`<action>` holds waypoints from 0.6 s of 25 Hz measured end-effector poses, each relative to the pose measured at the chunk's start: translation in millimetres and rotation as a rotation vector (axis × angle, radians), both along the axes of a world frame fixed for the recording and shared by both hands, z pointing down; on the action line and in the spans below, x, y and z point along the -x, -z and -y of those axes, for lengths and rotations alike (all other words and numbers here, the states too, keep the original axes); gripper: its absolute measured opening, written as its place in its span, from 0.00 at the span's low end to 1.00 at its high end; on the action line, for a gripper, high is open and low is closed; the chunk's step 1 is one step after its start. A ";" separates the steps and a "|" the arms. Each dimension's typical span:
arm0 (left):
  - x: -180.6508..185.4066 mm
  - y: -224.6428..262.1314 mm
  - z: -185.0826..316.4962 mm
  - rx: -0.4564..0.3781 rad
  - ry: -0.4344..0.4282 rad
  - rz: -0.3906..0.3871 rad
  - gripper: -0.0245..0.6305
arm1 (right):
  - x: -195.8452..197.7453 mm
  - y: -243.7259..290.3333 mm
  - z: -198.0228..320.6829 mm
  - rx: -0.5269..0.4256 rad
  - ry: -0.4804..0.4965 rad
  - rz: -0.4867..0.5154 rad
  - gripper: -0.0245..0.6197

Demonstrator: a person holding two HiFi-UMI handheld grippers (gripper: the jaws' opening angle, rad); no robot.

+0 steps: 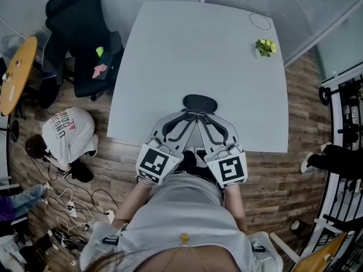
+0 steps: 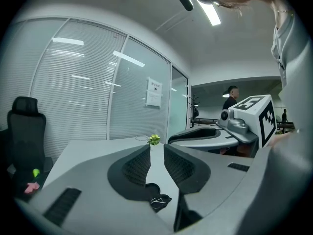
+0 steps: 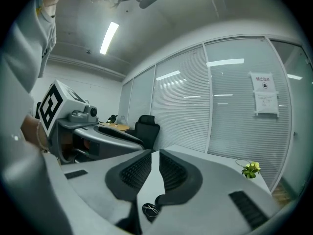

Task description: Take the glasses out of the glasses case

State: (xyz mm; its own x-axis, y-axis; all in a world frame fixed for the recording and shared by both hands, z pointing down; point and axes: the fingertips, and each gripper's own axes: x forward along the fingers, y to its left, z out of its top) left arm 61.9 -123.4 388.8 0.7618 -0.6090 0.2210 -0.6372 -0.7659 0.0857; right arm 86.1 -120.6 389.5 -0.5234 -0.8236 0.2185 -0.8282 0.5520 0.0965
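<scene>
Left gripper view shows the left tongs (image 2: pixel 156 148) barely parted: a narrow slit of pale counter (image 2: pixel 93 153) runs between the ribbed pads (image 2: pixel 137 166), and nothing sits in it. Right gripper view shows the right tongs (image 3: pixel 155 153) the same way, a thin gap and no load.

From the head view, both tongs converge over the near edge of the counter, their tips side by side and just at the near side of the glasses case (image 1: pixel 199 102). Whether they touch it cannot be told. The case is a dark oval, closed, lying flat a little inside the near edge, about midway along it.

Beyond the case the counter is bare across its middle and left half up to the far edge. A small potted plant (image 1: pixel 265 47) stands near the far right corner, with a thin loop of cord (image 1: pixel 260 20) behind it, both well apart from the case.

Off the left edge stands a black office chair (image 1: pixel 79 27). A person (image 1: pixel 71 132) crouches on the wooden floor (image 1: pixel 283 174) by the near left corner, among cables. Past the near right corner another person's shoe (image 1: pixel 309 160) shows.
</scene>
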 end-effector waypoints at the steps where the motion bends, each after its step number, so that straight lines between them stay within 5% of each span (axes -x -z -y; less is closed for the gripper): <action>1: -1.9 -0.7 2.7 0.000 0.010 -0.002 0.17 | -1.1 -0.9 2.7 0.000 0.012 0.000 0.12; 15: -9.9 -2.5 33.5 0.008 0.032 -0.015 0.17 | -7.8 -16.7 28.3 0.039 0.048 -0.041 0.12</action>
State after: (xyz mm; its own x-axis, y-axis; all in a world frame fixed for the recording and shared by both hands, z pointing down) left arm 71.8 -156.9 391.2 0.7449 -0.6316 0.2148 -0.6602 -0.7442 0.1012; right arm 93.9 -148.9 406.2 -0.5521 -0.7882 0.2720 -0.7964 0.5951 0.1078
